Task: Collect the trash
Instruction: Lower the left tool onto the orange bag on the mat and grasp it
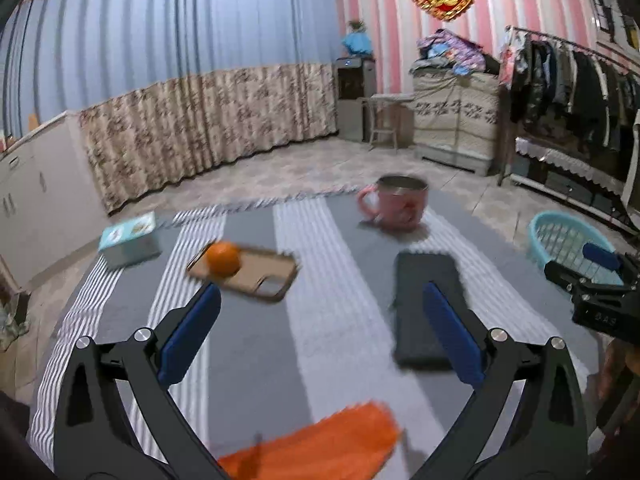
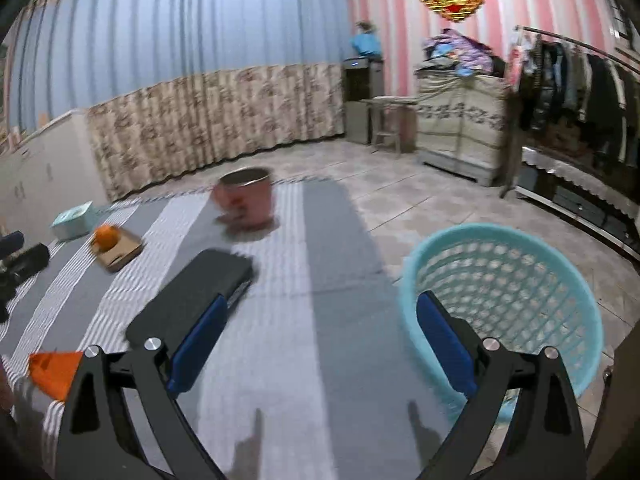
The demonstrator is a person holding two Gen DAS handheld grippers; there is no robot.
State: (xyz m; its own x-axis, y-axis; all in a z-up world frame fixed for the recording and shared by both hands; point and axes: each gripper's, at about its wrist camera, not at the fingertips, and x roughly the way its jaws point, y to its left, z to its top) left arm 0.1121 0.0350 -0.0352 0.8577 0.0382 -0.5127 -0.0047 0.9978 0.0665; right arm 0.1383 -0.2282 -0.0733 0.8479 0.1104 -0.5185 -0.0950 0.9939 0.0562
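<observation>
Landmark: one grey-and-white striped cloth covering the table; all places are given relative to it.
Left gripper: one; jaws spread wide with nothing between the blue pads, held above the cloth's near middle.
Right gripper: one; jaws likewise parted and empty, over the cloth's right edge.
Trash: one flat orange wrapper, blurred, lying on the cloth's near edge, below the left gripper.
Basket: one round light-blue plastic mesh basket, off the cloth, on the floor beside its right edge.
Mug: one pink mug with a metal rim, at the cloth's far side.
Black item: one flat black rectangular case, right of centre.
Fruit: one orange fruit resting on one brown phone case, left of centre.
Box: one pale blue box, at the far left corner.
</observation>
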